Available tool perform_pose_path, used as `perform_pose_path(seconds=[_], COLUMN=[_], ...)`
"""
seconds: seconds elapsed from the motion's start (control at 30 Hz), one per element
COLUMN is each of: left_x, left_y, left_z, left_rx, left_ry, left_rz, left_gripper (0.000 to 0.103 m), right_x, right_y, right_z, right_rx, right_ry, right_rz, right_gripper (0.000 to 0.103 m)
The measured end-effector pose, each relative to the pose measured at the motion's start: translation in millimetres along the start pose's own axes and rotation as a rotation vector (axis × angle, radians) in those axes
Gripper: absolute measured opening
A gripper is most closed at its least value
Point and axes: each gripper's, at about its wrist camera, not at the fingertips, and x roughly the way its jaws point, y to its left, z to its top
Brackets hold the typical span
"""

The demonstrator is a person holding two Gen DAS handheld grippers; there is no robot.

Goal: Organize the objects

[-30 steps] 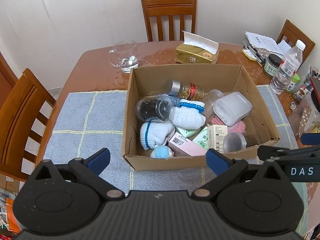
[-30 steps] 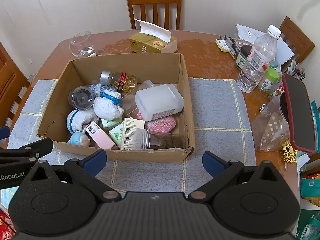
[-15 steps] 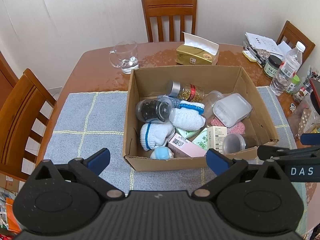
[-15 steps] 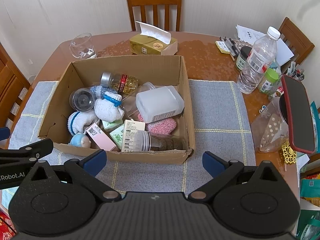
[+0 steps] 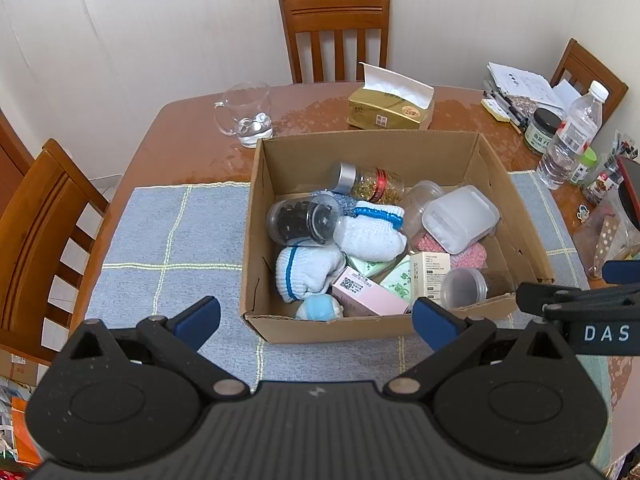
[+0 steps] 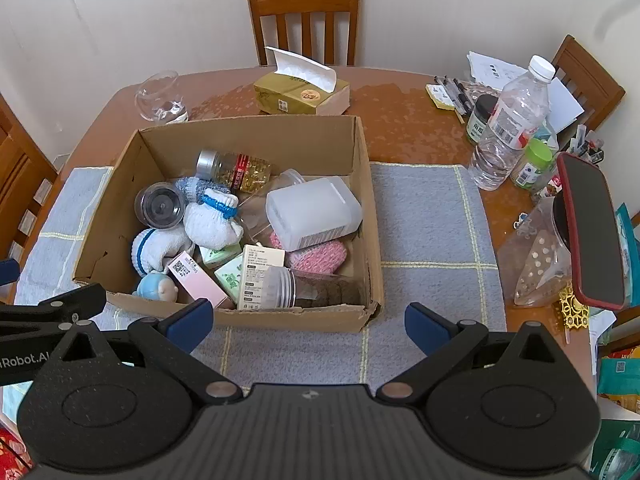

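Observation:
An open cardboard box (image 5: 362, 330) (image 6: 248, 320) stands on a grey placemat (image 5: 172, 248) (image 6: 424, 224). Inside lie a bottle of golden capsules (image 5: 368, 182) (image 6: 234, 170), a clear jar with dark contents (image 5: 304, 220), two white socks with blue bands (image 5: 372, 236) (image 6: 212, 220), a white plastic container (image 5: 460, 218) (image 6: 314, 212), small cartons and a pale blue toy (image 5: 320, 307) (image 6: 156, 287). My left gripper (image 5: 316, 322) hangs open above the box's near edge. My right gripper (image 6: 308, 320) is open too, over the box's near right corner. Both hold nothing.
On the brown table beyond the box sit a gold tissue box (image 5: 390, 106) (image 6: 302, 92) and a glass mug (image 5: 244, 114). A water bottle (image 6: 506, 128), jars, pens and papers crowd the right side. A red-framed phone (image 6: 592, 232) stands at right. Wooden chairs (image 5: 334, 32) surround the table.
Both grippers have drifted slightly back from the box; it sits a little lower in the right wrist view. Both stay open and nothing in the box has moved.

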Motion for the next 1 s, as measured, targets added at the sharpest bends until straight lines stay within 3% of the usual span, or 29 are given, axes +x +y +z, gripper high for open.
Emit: perform_pose_path(seconds=[1.0], left_x=[-0.8], left_y=[3.1], left_z=[-0.1], left_rx=[-0.001], left_ry=[0.0], left_rz=[-0.002], left_gripper=[0.102], right_x=[-3.4], right_y=[1.9], right_z=[1.1], right_rx=[0.0], right_ry=[-0.01], right_rz=[-0.002], right_gripper=[0.103])
